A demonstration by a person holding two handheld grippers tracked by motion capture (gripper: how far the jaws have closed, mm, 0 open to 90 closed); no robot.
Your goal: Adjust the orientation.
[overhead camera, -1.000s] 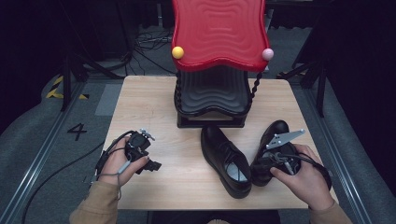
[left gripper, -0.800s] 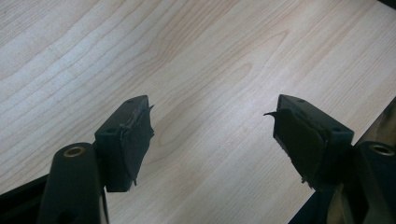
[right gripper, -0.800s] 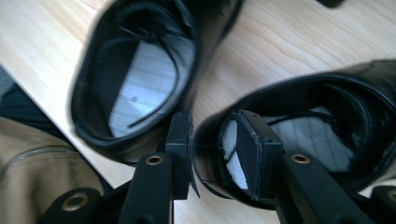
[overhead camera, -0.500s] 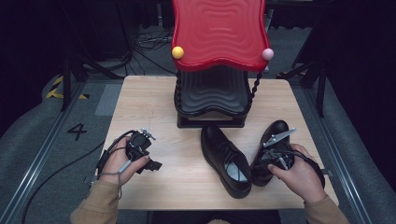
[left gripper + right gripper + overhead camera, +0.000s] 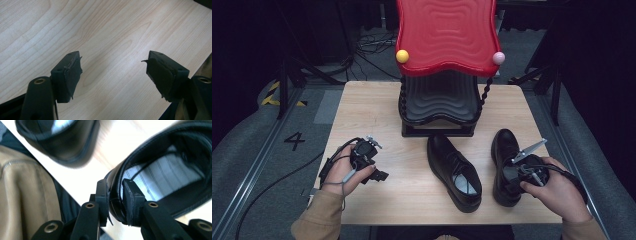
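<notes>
Dark studio, grey floor, light wood table in the middle.

Left gripper: held low over bare tabletop at the near left, jaws spread wide, nothing between them. In the left gripper view just wood grain ahead of the pads.

Right gripper: jaws clamped on the heel collar of the right-hand shoe, one pad inside against the striped grey lining, the other outside on the leather. That shoe runs forward from the gripper, toe pointing away from the person.

Second shoe: between the two grippers, nearer the right one, lying on the table at an angle, opening up, apart from the gripped shoe. Its heel end shows just beside the jaws in the right gripper view.

Beyond both: black wavy-tiered rack with a red wavy top, yellow ball and pink ball at its front corners.
</notes>
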